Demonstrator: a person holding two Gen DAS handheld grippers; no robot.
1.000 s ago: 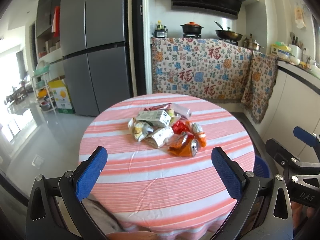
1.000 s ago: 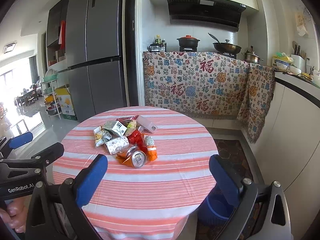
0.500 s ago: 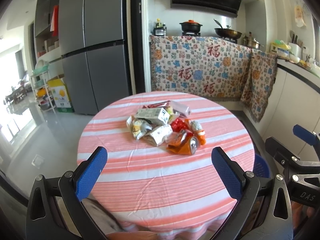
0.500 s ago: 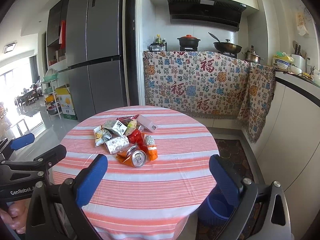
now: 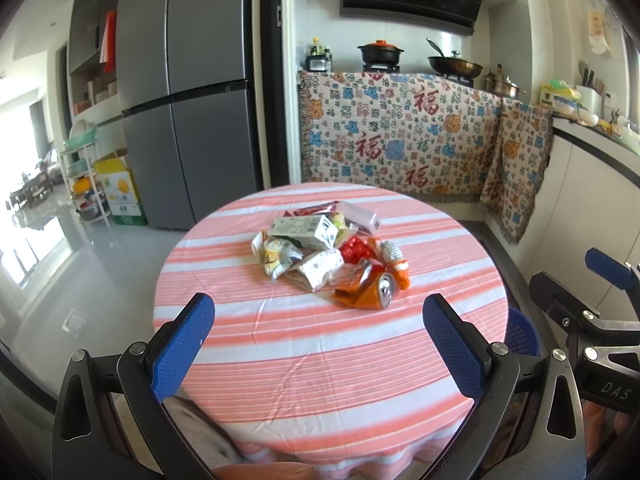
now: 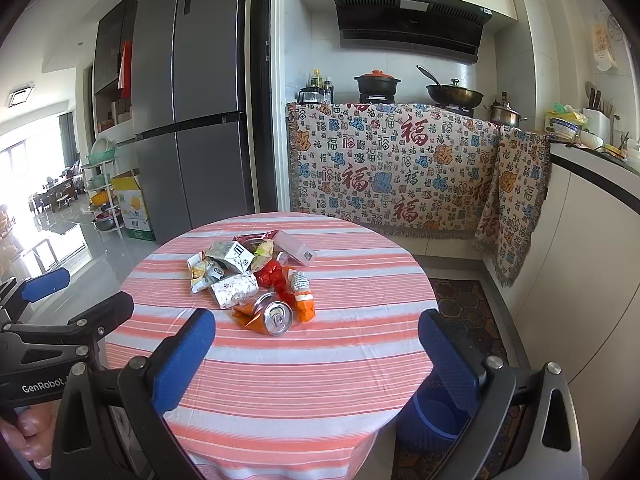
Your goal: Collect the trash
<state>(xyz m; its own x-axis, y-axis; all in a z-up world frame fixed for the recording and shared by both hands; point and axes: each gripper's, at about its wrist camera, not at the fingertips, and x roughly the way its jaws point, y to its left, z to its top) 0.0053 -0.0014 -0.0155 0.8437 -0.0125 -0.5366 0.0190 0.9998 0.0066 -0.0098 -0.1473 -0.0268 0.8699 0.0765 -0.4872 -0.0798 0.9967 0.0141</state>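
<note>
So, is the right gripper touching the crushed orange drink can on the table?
Apart. In the right wrist view the open right gripper frames bare striped tablecloth, and the crushed orange drink can lies beyond its fingertips.

A round desk under a pink-and-white striped cloth carries one heap of trash near its centre, toward the far edge: a crushed orange drinks can nearest, crumpled white wrappers, a pale green carton, and a small white box farthest
</note>
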